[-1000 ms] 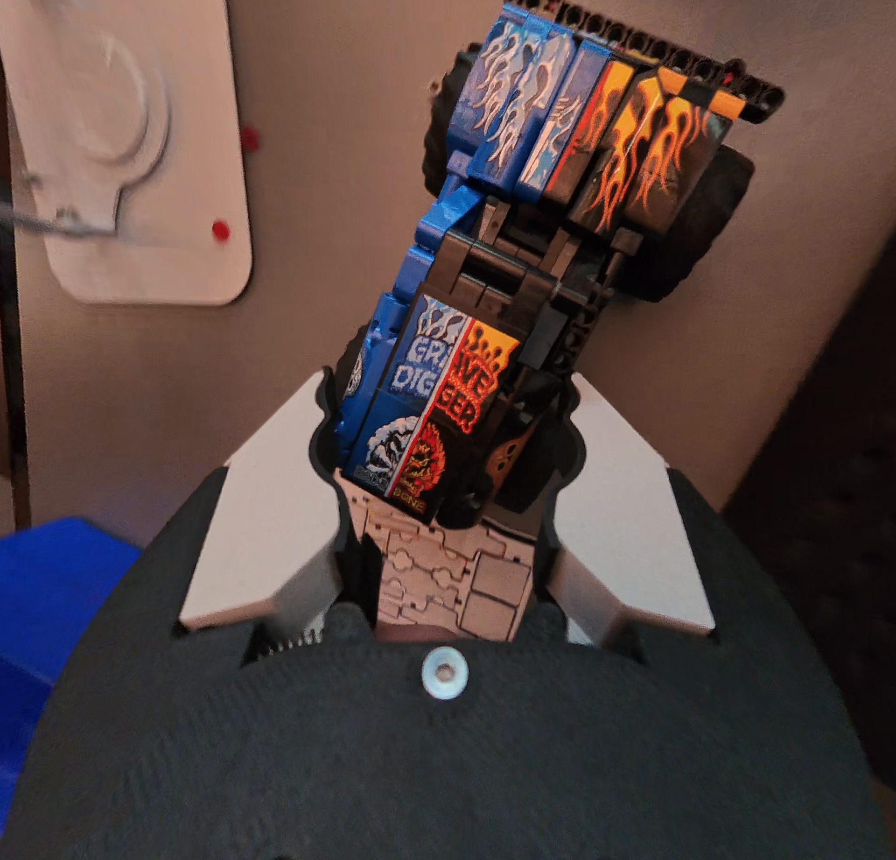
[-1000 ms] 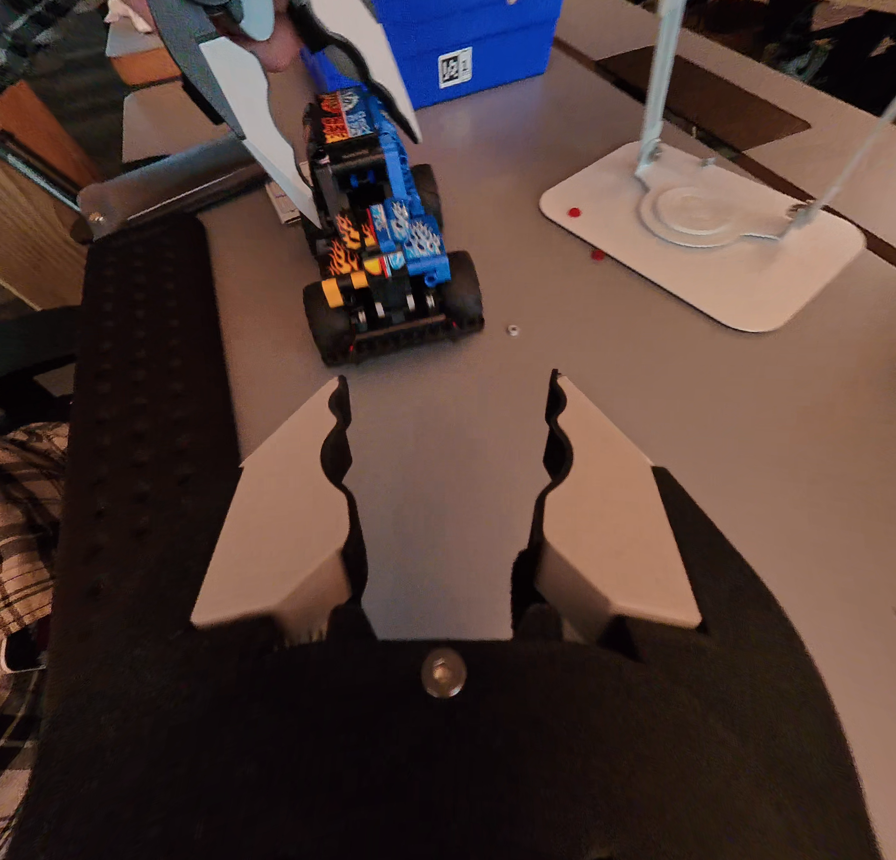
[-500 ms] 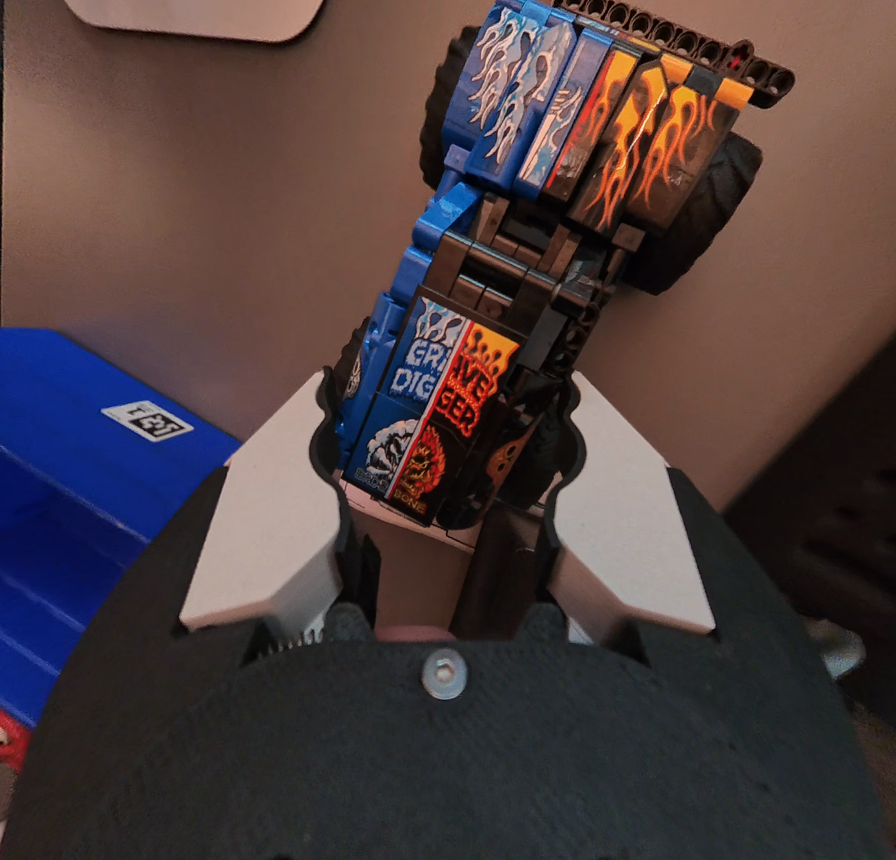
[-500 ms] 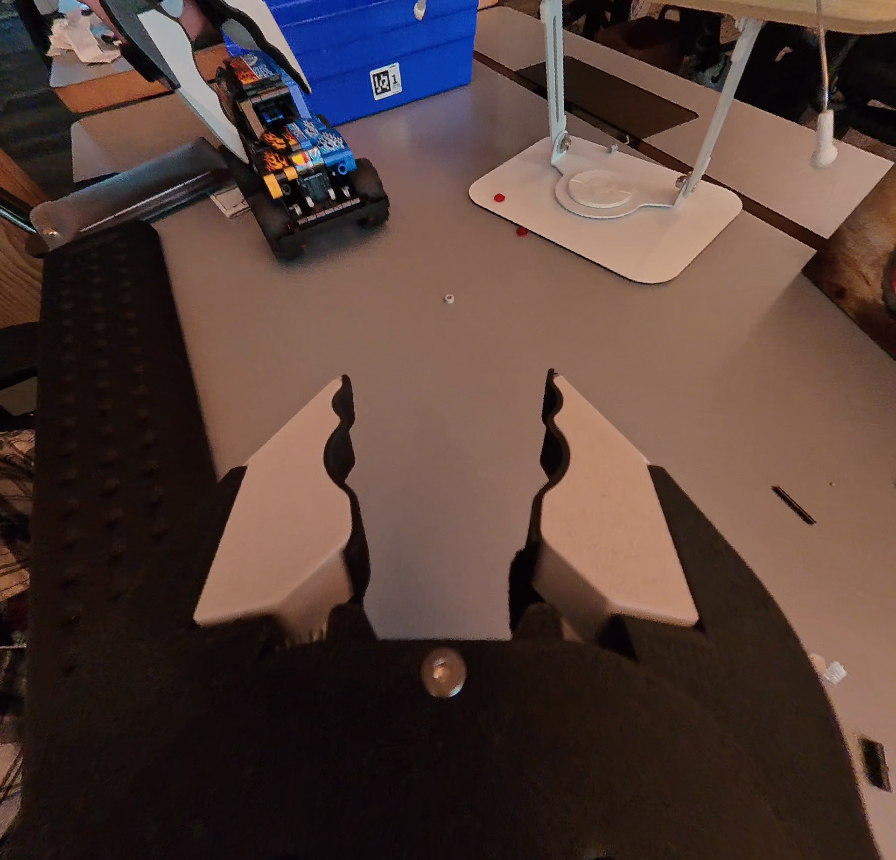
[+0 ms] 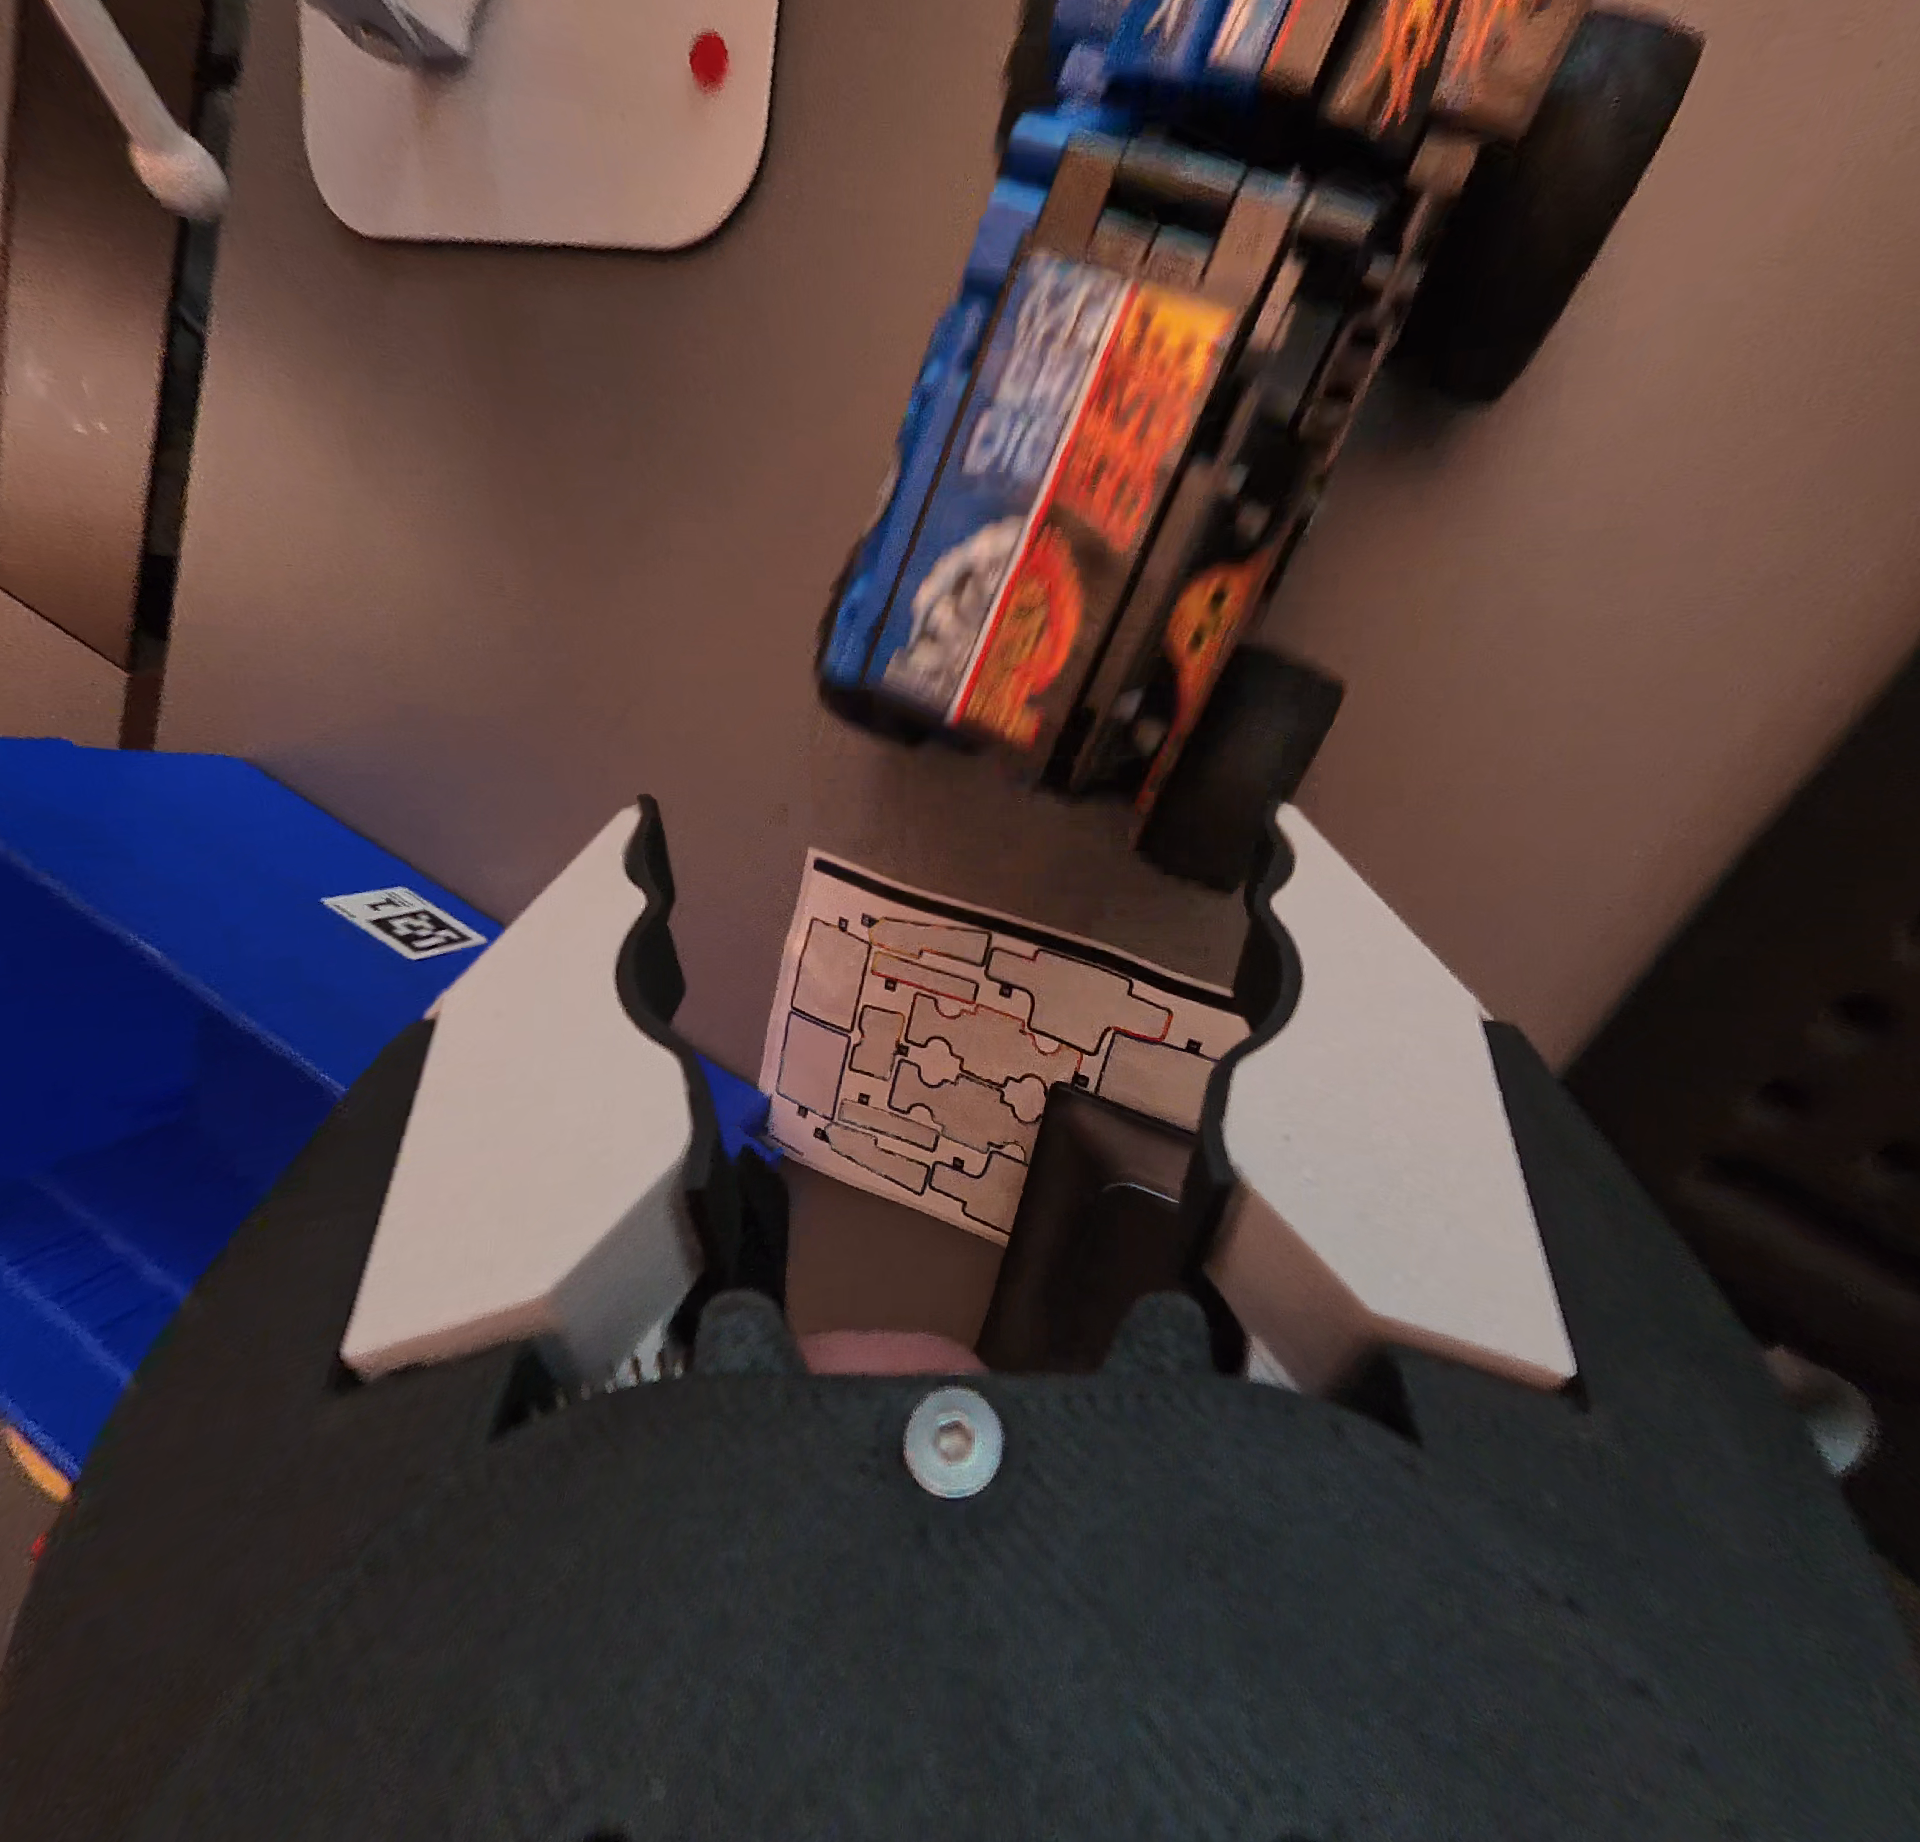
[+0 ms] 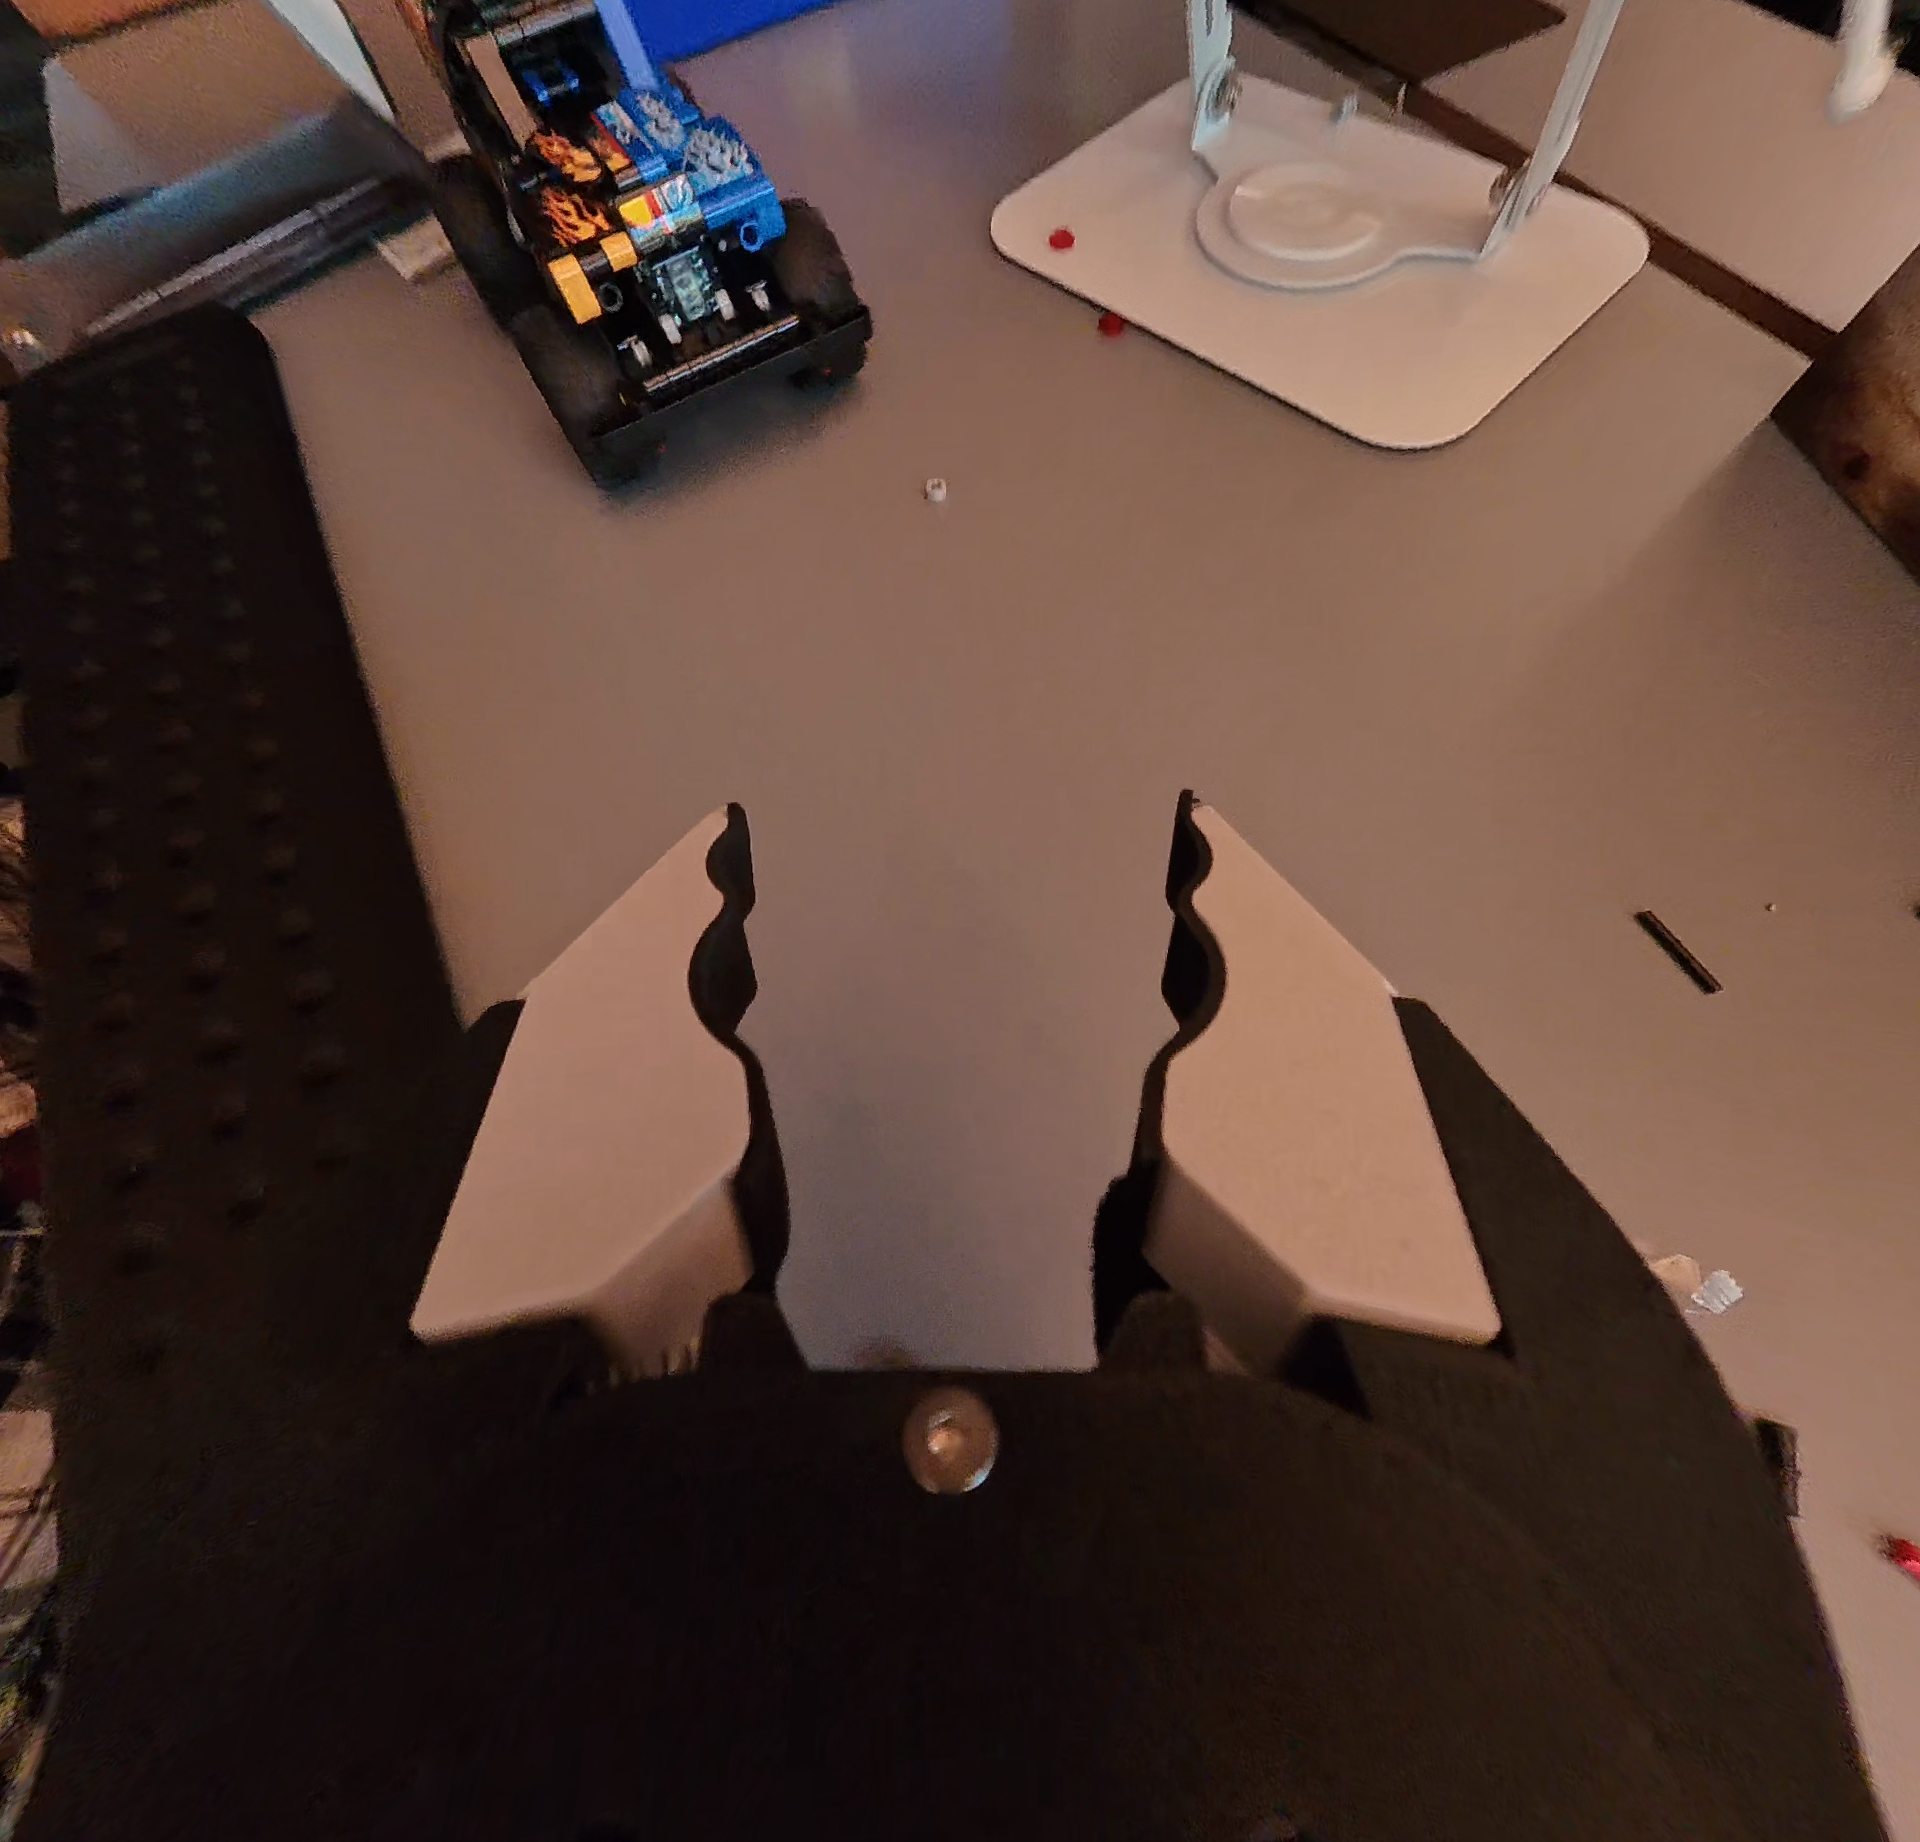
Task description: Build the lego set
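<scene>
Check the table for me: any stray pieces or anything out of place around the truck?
Yes. A tiny white piece lies loose on the table ahead of the truck, and a small red piece sits beside the white stand base.

Left hand-held gripper (image 5: 956, 836) now open, clear of lego truck (image 5: 1195, 421).

The lego truck (image 6: 623, 203) at the upper left of the right wrist view is showing glossy plastic panels and matt rubbery-looking tyres. The table (image 6: 1039, 670) is looking smooth and faintly sheened. The left gripper (image 5: 956, 836) is presenting matt white fingers (image 5: 540, 1096) on a rough, grainy black body, with a shiny metal screw (image 5: 952, 1443). A paper sheet (image 5: 935, 1013) is lying flat and matt at centre.
</scene>
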The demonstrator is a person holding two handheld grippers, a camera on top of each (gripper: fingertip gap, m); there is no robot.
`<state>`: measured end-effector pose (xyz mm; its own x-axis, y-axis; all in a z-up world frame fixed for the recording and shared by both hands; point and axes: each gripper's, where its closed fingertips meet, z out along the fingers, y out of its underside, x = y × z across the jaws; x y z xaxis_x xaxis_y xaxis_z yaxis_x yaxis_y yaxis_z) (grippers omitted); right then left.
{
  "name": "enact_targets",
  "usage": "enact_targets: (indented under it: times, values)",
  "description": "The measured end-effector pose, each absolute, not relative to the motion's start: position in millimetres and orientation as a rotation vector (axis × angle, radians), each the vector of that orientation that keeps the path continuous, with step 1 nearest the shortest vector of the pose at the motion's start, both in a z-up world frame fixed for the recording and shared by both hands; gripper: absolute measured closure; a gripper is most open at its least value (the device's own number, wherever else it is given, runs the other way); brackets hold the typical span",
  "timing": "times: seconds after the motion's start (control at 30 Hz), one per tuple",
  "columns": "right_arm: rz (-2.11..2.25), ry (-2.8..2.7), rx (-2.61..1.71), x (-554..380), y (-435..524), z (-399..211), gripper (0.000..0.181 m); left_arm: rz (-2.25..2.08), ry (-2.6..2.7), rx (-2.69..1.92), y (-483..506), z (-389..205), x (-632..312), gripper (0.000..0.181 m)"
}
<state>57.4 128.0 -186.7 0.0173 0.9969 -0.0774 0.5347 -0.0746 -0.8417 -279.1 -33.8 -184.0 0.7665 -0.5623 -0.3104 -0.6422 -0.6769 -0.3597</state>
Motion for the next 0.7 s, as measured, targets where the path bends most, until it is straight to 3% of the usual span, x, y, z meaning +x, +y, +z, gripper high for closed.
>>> enact_targets:
  times: [0.5, 0.6, 0.7]
  values:
    - [1.066, -1.868, -1.657, 74, 160, -223, 0.097, 0.220, 1.038, -2.386, -12, -170, -226, 0.073]
    - [1.141, -1.815, -1.628, 81, 163, -210, 0.115, 0.187, 1.049, -2.332, 5, -165, -202, 0.071]
    - [1.078, -1.840, -1.632, 81, 162, -212, 0.112, 0.118, 1.101, -2.252, 29, -157, -152, 0.067]
